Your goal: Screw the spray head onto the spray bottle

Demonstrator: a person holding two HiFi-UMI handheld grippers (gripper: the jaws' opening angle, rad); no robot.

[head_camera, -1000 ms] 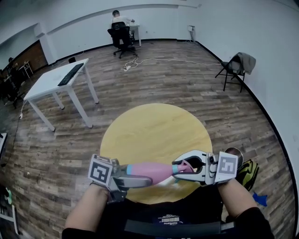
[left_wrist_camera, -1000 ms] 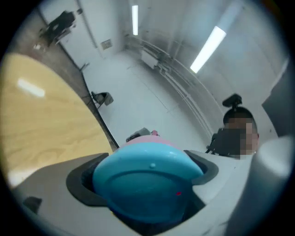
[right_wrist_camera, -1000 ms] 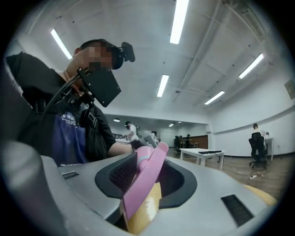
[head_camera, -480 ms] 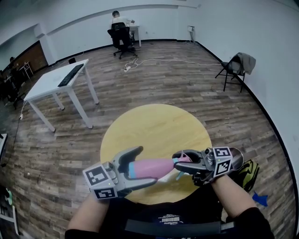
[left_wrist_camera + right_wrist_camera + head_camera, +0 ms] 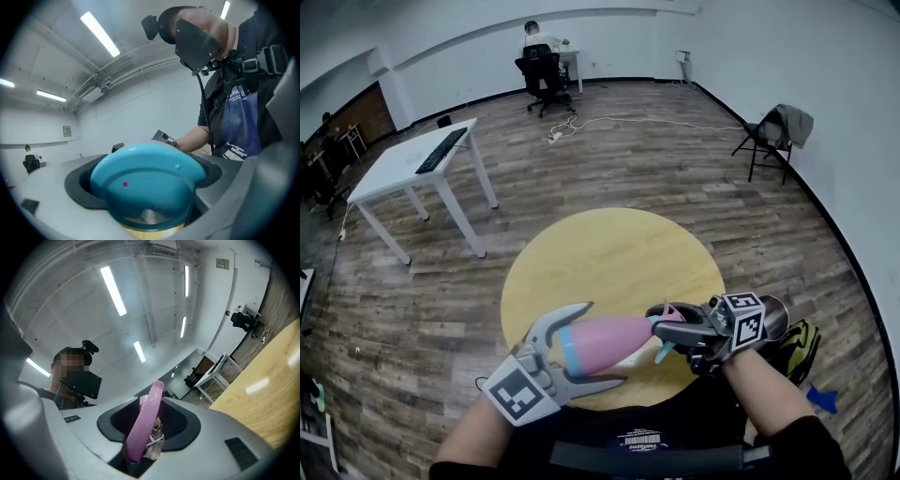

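A pink spray bottle (image 5: 609, 339) with a teal base band lies level over the near edge of the round yellow table (image 5: 609, 248), its neck pointing right. My left gripper (image 5: 600, 344) is shut on its base end; the teal base (image 5: 145, 187) fills the left gripper view. My right gripper (image 5: 661, 328) is shut on the pink spray head (image 5: 667, 323), whose teal collar meets the bottle's neck. The right gripper view shows the head's pink trigger (image 5: 145, 423) standing between the jaws. The thread at the neck is hidden.
A white desk (image 5: 412, 164) with a keyboard stands at the back left. A person sits on an office chair (image 5: 542, 70) by the far wall. A folding chair (image 5: 769, 136) with a jacket stands at the right, and a yellow-green bag (image 5: 797, 342) lies on the wooden floor.
My left gripper has rolled, its marker cube swinging from the bottle's left to below it, and the bottle turned with it. The right gripper rolled too and shifted slightly right.
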